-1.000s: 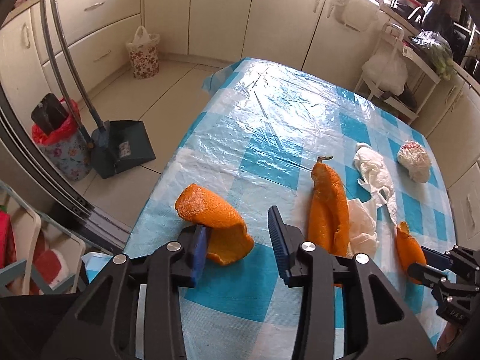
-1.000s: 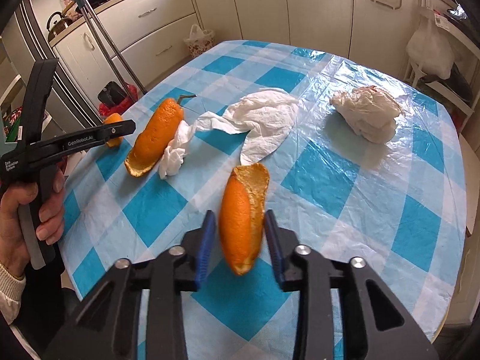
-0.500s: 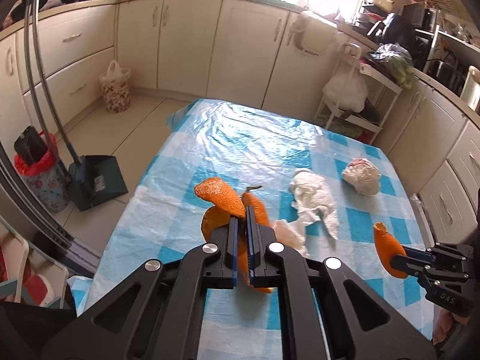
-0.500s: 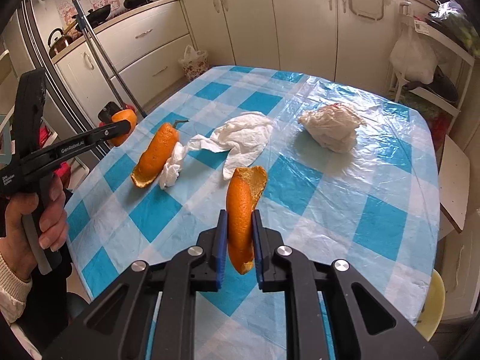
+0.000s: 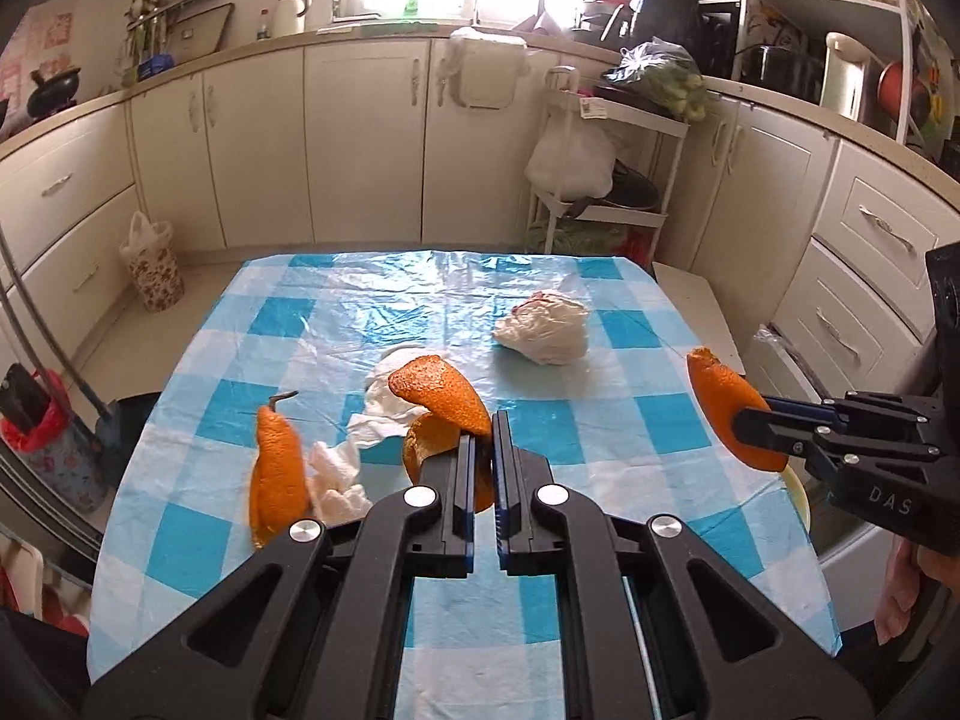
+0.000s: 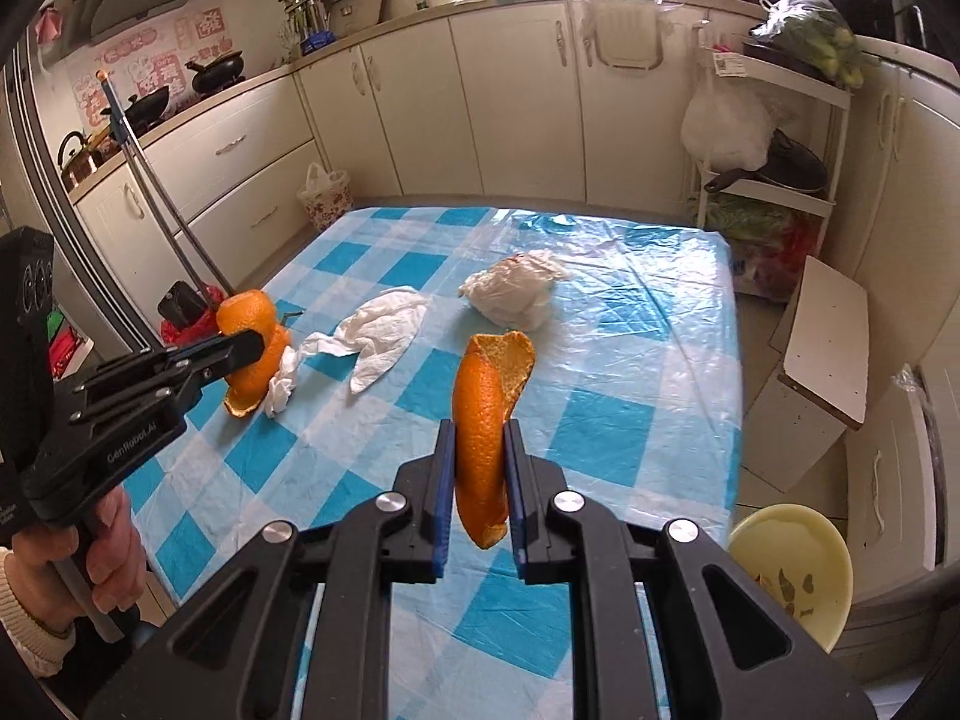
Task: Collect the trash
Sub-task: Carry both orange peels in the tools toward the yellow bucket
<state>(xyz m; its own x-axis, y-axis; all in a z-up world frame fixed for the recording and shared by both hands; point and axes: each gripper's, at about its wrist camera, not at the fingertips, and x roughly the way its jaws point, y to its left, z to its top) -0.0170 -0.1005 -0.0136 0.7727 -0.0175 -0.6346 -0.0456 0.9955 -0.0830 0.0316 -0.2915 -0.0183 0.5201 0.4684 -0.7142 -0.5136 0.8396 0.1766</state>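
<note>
left gripper point(image 5: 483, 441): closed on a curled peel point(image 5: 441, 402), which a second ago lay on the tabletop point(image 5: 630, 420) between wide jaws; now lifted clear.
right gripper point(image 6: 478, 450): clamped narrow on a long peel point(image 6: 483, 420), raised higher above the cloth than half a second ago.
left on tabletop: third peel point(image 5: 276, 468), tissue point(image 6: 384, 330) beside it, crumpled bag point(image 5: 543, 333) further back; none has moved.
hidden: lower end of the curled peel sits behind the left jaws; in the right view the left gripper point(image 6: 240, 348) covers part of the third peel.
cut off: yellow bowl point(image 6: 792, 570) on the floor, partly behind the right gripper's frame; contents unclear.
</note>
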